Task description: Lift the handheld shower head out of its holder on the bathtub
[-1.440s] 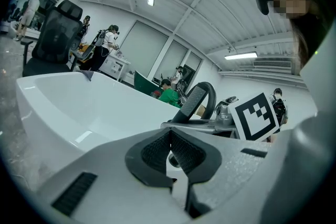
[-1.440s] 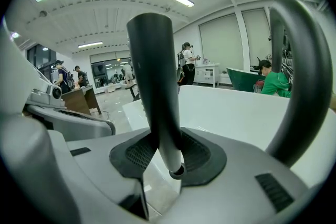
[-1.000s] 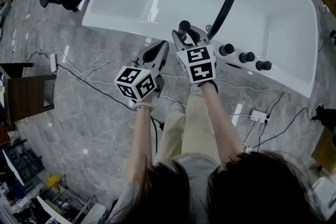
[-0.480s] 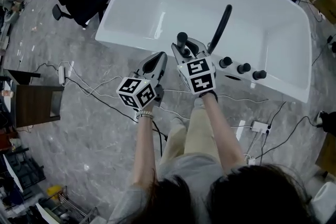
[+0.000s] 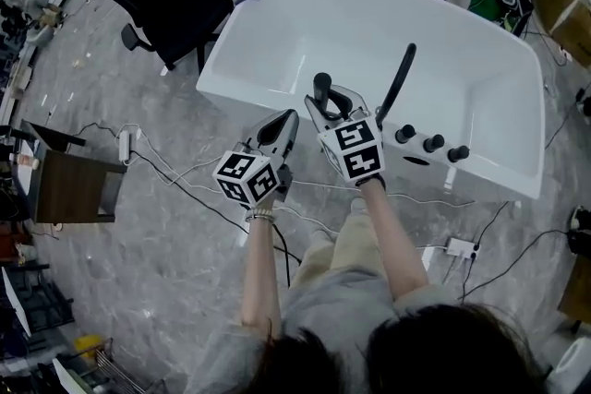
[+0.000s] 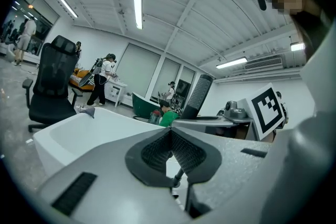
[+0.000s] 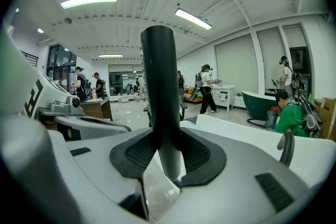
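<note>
L hand-held gripper (image 5: 284, 124) is hovering over the floor just short of the bathtub (image 5: 277, 32) rim, jaws pressed together w/ nothing between. It is judged to be standing by, since one grip is enough for the load. L forearm is reaching fwd, gripper pointing approx. level. Just beside it, R hand-held gripper (image 5: 329, 100) is pinching the shower head (image 5: 321, 85) low on its dark stem, w/ the stem standing upright above the jaws. The upright hold is prob. keeping it in line w/ its holder. Holder not identifiable. R forearm is extending fwd, alongside L. Further right, black spout (image 5: 398, 78) and three knobs (image 5: 431, 143) are sitting untouched on the rim.
</note>
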A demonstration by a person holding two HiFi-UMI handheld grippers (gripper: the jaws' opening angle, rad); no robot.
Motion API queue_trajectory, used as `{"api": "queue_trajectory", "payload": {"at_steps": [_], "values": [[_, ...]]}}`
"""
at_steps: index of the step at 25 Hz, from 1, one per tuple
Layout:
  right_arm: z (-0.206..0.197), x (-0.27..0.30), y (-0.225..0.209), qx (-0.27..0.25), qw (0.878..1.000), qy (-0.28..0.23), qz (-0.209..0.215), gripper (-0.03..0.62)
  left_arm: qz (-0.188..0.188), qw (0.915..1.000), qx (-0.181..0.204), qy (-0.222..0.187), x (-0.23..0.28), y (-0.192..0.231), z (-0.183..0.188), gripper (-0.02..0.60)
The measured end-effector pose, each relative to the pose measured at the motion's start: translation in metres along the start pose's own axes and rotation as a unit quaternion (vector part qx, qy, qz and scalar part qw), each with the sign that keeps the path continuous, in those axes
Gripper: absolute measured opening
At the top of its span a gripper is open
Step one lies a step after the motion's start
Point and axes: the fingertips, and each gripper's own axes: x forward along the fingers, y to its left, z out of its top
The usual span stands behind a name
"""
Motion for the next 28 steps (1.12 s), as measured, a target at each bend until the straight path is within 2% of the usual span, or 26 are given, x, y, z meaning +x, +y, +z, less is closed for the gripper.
{"api": "queue_trajectory", "payload": {"at_steps": [11,18,22,28], "values": [[0.060,-0.001,0.044,-0.015,0.999,-0.025,0.029,0.133,0.014,0.9982,0.043,-0.040,-0.044,0.005,0.070,0.005],[0.088,-0.006,0.071,-0.023,0.998,-0.049,0.042,0.133,0.027,0.9962,0.055,-0.062,-0.075,0.008,0.092,0.005],[0.106,-0.009,0.086,-0.022,0.996,-0.065,0.054,0.133,0.024,0.9951,0.052,-0.081,-0.090,0.005,0.110,0.005],[0.123,-0.021,0.100,-0.020,0.994,-0.087,0.067,0.133,0.024,0.9926,0.069,-0.097,-0.105,-0.006,0.129,0.005]]}}
